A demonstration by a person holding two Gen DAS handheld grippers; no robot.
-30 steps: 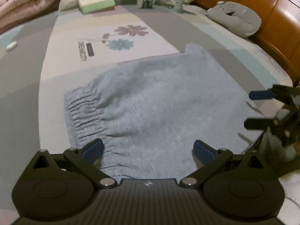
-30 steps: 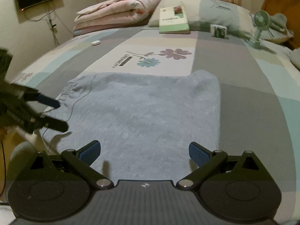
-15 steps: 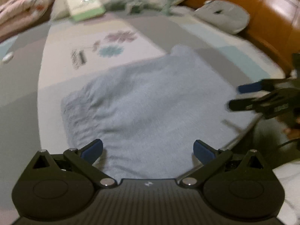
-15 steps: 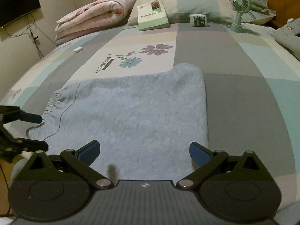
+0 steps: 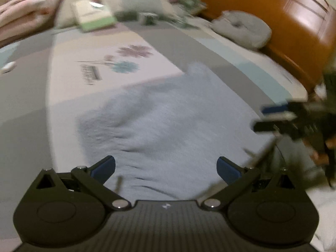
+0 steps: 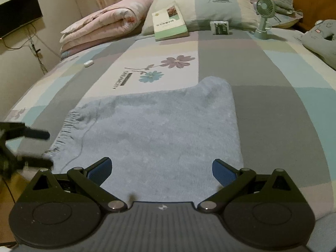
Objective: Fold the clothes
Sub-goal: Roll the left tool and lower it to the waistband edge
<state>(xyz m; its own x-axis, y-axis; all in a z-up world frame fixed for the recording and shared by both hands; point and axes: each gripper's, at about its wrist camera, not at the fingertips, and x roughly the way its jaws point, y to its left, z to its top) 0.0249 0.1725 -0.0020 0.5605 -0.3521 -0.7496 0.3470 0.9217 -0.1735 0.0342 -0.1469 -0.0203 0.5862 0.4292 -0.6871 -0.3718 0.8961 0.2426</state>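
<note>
A soft, fuzzy blue garment [image 6: 159, 130] is lying flat on the bed [image 6: 273, 113], close to its near edge. One side of it is bunched into little gathers [image 6: 65, 130], and a thin cord [image 6: 84, 138] is curling across the fabric there. The far corner is rounded.

The left gripper [image 5: 166, 168] is hovering over the gathered end with its blue-tipped fingers [image 5: 104, 166] wide apart, holding nothing. This view is blurry. The right gripper [image 6: 160, 169] is hovering over the other end, its fingers [image 6: 222, 171] also spread and empty.

The bed cover is showing big smooth patches and printed flowers [image 6: 166, 67]. A book [image 6: 169, 22], a small fan [image 6: 265, 16] and a puffy rolled quilt [image 6: 105, 25] are sitting far back.
</note>
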